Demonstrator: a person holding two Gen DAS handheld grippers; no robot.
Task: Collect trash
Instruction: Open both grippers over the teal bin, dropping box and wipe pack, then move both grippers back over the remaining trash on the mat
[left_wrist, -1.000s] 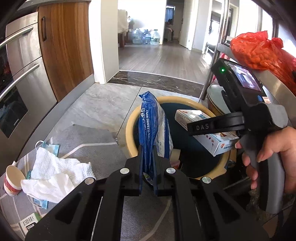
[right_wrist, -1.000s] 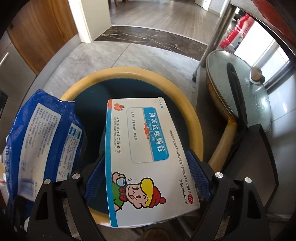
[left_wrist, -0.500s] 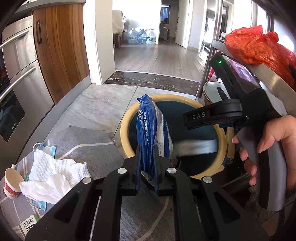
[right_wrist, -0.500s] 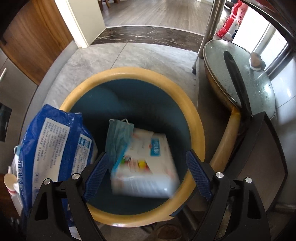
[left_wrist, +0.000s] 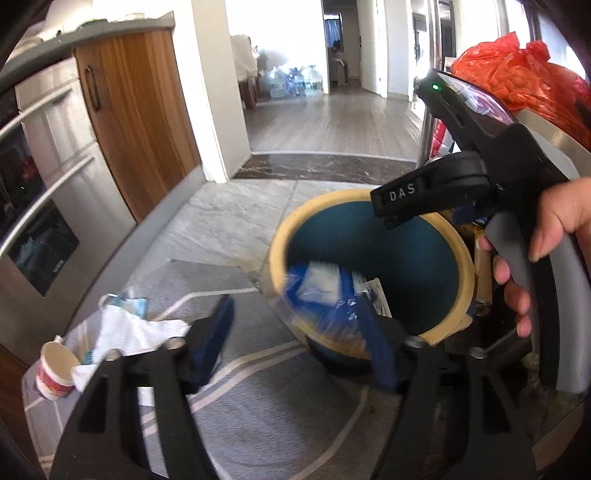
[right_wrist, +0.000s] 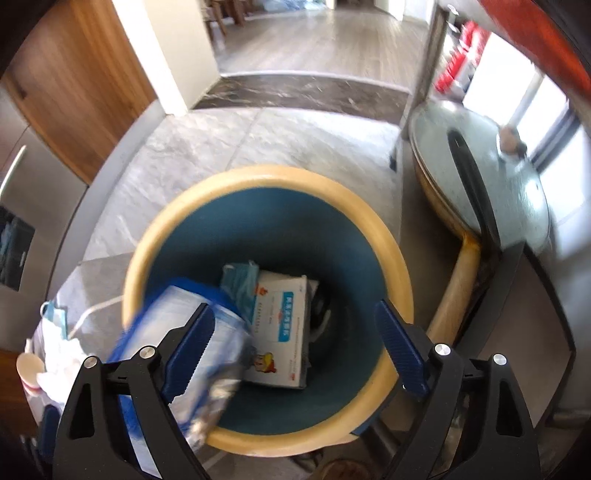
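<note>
1. Left wrist view: your left hand-held gripper (left_wrist: 301, 338) is opening, and its two blue fingers (left_wrist: 212, 341) stand wide apart.
2. The blue wipes pack (left_wrist: 325, 295) is a blur between those fingers. It sits over the near edge of the bin, and the pads do not press on it.
3. The bin (left_wrist: 458, 251) is round, with a yellow rim and a dark blue inside. It stands on the floor, at the edge of a grey rug (left_wrist: 266, 406).
4. On the rug to the left lie a white paper towel (left_wrist: 129, 328), a blue face mask (left_wrist: 127, 302) partly under it, and a paper cup (left_wrist: 55, 371) tipped beside the towel. They are well apart from the bin.
5. Your right hand (left_wrist: 546, 251) holds the right hand-held gripper (left_wrist: 424, 192) over the far side of the bin. From here you cannot see its fingertips.
6. A red bag (left_wrist: 517, 81) sits on a shelf at the upper right.
7. Right wrist view: your right hand-held gripper (right_wrist: 293, 350) is spread wide above the bin (right_wrist: 266, 177). Nothing is between its fingers.
8. A white medicine box (right_wrist: 280, 325) with a cartoon child on it lies at the bottom of the bin. A blue face mask (right_wrist: 240, 284) lies against its left side.
9. The blue wipes pack (right_wrist: 184, 339) is blurred at the bin's left rim, partly inside it.
10. A pan with a glass lid (right_wrist: 484, 173) rests to the right of the bin, and its handle comes close to the rim.
</note>
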